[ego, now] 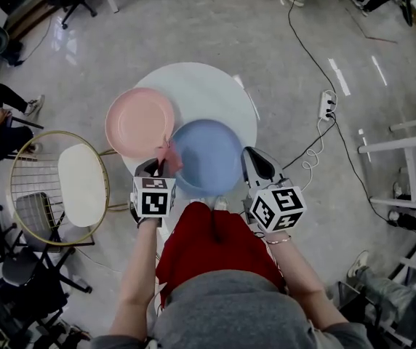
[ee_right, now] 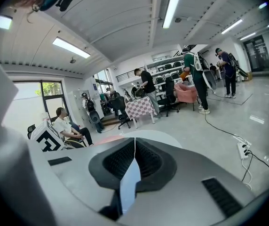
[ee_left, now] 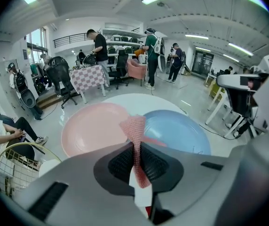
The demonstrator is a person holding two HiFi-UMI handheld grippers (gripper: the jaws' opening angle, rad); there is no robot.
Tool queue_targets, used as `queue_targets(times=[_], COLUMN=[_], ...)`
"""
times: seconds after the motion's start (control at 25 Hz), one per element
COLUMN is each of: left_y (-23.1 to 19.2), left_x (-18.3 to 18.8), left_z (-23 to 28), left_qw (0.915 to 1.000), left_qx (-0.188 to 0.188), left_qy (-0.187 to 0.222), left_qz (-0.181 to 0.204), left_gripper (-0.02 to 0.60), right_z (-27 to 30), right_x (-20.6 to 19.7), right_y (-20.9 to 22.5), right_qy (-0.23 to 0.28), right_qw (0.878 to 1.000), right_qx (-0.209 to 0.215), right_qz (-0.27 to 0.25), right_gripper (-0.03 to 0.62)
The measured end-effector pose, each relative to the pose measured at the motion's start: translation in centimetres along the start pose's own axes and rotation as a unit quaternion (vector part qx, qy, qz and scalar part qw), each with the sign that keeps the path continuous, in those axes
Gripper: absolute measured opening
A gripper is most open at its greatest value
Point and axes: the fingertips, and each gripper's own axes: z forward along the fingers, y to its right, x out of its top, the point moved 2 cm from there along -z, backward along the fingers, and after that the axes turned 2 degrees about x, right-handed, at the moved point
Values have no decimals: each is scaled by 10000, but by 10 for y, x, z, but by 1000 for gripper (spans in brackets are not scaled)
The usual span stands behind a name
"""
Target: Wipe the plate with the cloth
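A blue plate (ego: pixel 209 157) and a pink plate (ego: pixel 139 122) lie side by side on a round white table (ego: pixel 208 86). My left gripper (ego: pixel 158 168) sits at the blue plate's near-left rim, shut on a pink mesh cloth (ego: pixel 170 153). In the left gripper view the cloth (ee_left: pixel 134 126) sticks up from between the pads (ee_left: pixel 120 164), with both plates beyond it. My right gripper (ego: pixel 254 158) hovers at the blue plate's right rim; its jaws (ee_right: pixel 134 147) are shut with nothing between them, tilted up toward the room.
A wire-framed chair (ego: pixel 81 184) with a white seat stands left of the table. A power strip (ego: pixel 326 104) and black cable lie on the floor to the right, near white furniture (ego: pixel 412 151). Several people stand or sit farther off.
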Motion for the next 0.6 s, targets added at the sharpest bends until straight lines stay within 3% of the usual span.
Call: queue_targets(times=[0.6], left_y=[8], left_x=[79], left_z=[-40], left_qw=[9926], left_qx=[145], left_qy=[1190], left_qz=[195], left_gripper=[32], right_z=[-10], right_x=[39], right_y=[6], right_qy=[594], right_qw=[9982], right_qx=[4], right_qz=[-112], right_gripper=[29])
